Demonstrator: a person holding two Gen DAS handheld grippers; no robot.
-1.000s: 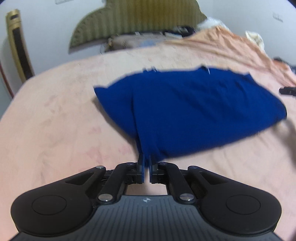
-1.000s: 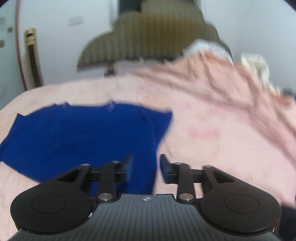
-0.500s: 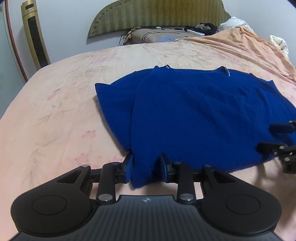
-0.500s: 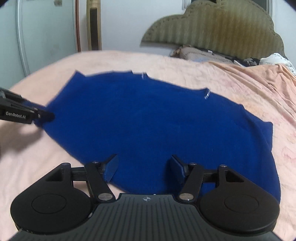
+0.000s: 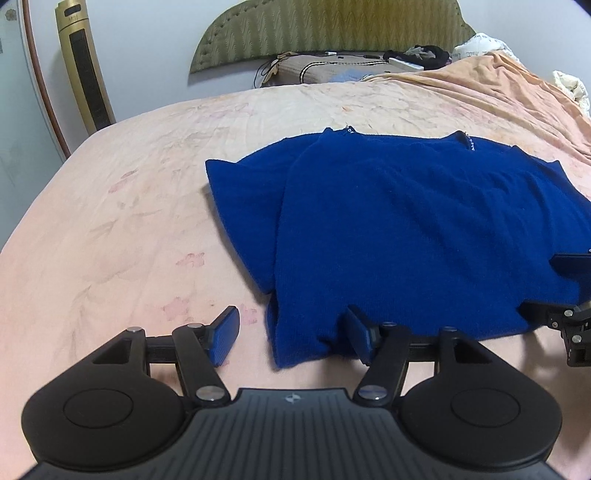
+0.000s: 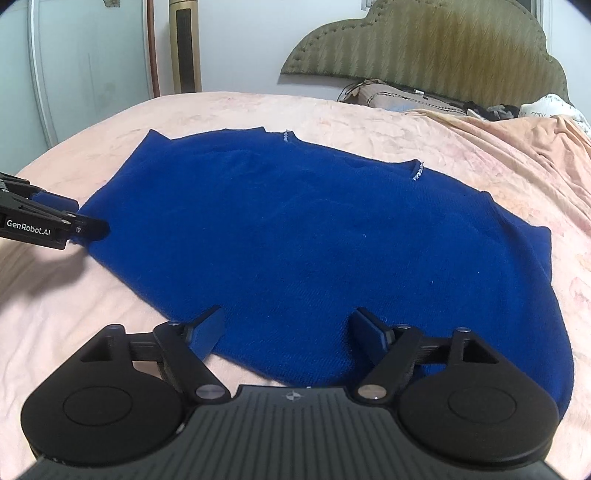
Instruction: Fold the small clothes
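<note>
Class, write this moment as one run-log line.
phase: release | left gripper: opening, clear of blue sweater | right gripper: opening, over sweater hem | sweater: flat on bed

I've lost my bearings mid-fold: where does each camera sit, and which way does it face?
Left wrist: on the left gripper, angled down across the bed to the headboard; jaws opening around the sweater corner; right gripper at the right edge.
Right wrist: on the right gripper, facing the same way over the sweater's near hem; jaws opening; left gripper at the left edge.
Shared: sweater, bed, headboard, tower fan.
</note>
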